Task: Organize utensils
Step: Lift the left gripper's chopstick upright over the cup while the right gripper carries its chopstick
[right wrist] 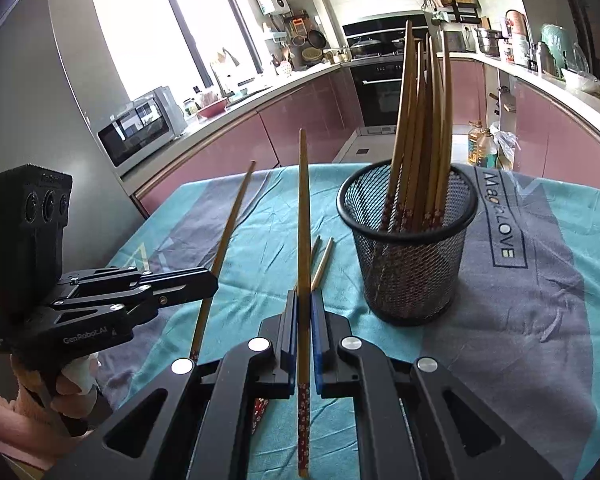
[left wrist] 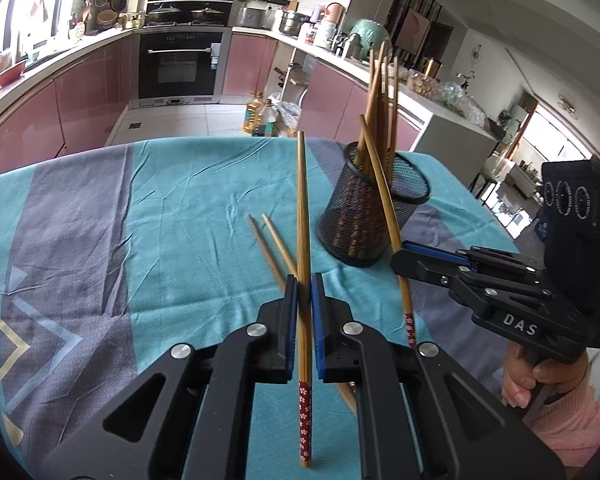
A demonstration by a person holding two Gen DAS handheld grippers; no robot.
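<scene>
- Left wrist view: the left gripper (left wrist: 304, 280) is squeezed tight on one bamboo chopstick (left wrist: 302, 200). The stick's thin end points up and its red flowered end hangs down below the pads.
- Black mesh cup (left wrist: 370, 216) stands on the teal and grey tablecloth (left wrist: 172, 208), just to the right of that stick. More chopsticks stand inside it.
- Two loose chopsticks (left wrist: 274, 248) lie flat on the cloth, left of the cup.
- Right gripper (left wrist: 400, 258) sits beside the cup, pinching its own chopstick (left wrist: 380, 184), which leans across the cup's front.
- Right wrist view: the right gripper (right wrist: 304, 300) grips that chopstick (right wrist: 303, 220) left of the mesh cup (right wrist: 412, 264). The left gripper (right wrist: 210, 282) is further left with its stick (right wrist: 230, 228).
</scene>
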